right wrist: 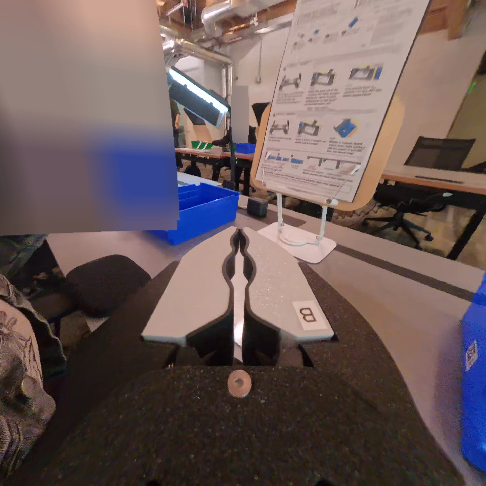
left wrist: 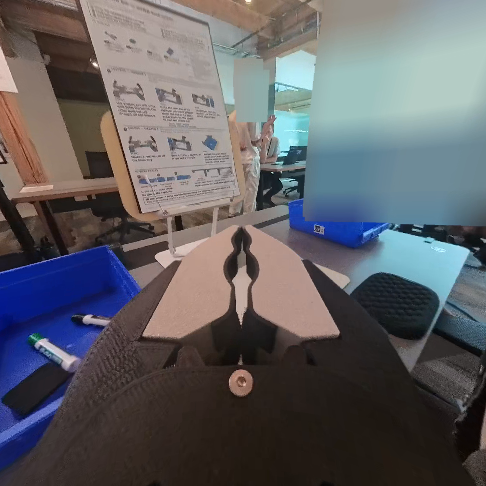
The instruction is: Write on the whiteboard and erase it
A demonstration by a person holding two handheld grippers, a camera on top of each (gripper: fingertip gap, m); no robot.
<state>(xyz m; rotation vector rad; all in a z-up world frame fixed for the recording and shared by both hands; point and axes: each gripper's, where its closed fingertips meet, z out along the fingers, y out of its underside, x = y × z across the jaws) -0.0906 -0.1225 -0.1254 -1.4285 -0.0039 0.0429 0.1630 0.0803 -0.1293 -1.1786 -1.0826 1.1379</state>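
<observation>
Blue bin (left wrist: 39, 289) left of the left gripper (left wrist: 241, 231) holds markers (left wrist: 52, 352); both grippers, right gripper (right wrist: 239, 232) too, clenched empty: nothing started, next fetch a marker.

Blue bin (left wrist: 39, 284) cut by left edge; sheet (right wrist: 328, 105) print blurred.

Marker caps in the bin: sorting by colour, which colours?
Green marker and black marker, best in left wrist view.
</observation>
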